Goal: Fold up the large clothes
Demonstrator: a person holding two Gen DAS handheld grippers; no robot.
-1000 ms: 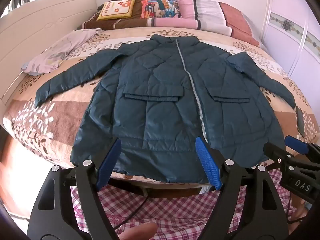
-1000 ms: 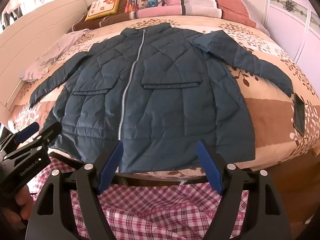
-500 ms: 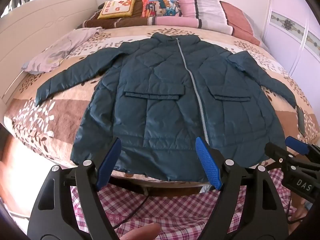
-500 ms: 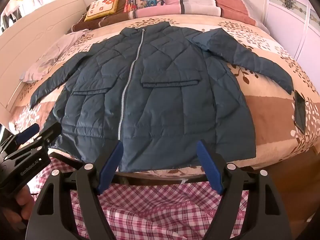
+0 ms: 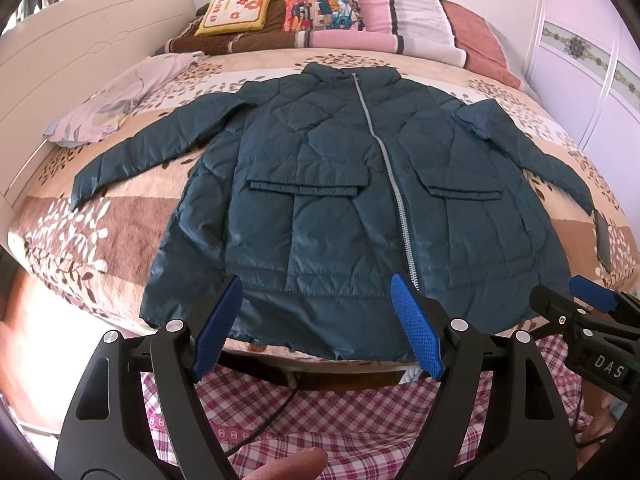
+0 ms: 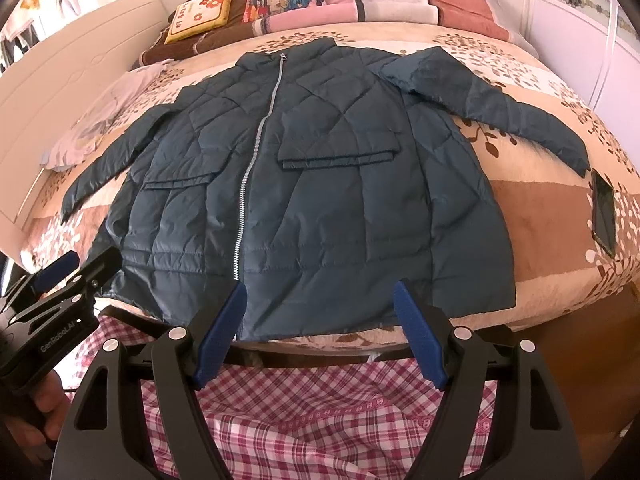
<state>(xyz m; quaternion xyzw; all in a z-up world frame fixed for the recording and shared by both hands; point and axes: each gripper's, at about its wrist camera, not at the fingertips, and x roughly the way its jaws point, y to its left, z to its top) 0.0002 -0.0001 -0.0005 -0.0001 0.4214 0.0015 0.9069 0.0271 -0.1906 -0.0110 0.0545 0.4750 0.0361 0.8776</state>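
Teal quilted jacket [image 5: 352, 208] flat on bed [image 5: 68, 236], zipped, front up, both sleeves spread out, hem at near edge. No fold made yet; whole task ahead. Left gripper [image 5: 316, 332] jaws apart, empty, short of hem. Right gripper [image 6: 320, 332] likewise wide, empty. Phone [image 6: 603, 212] lies beside right sleeve cuff.

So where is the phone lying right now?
The phone lies on the bedspread at the right edge of both views, just below the jacket sleeve cuff.
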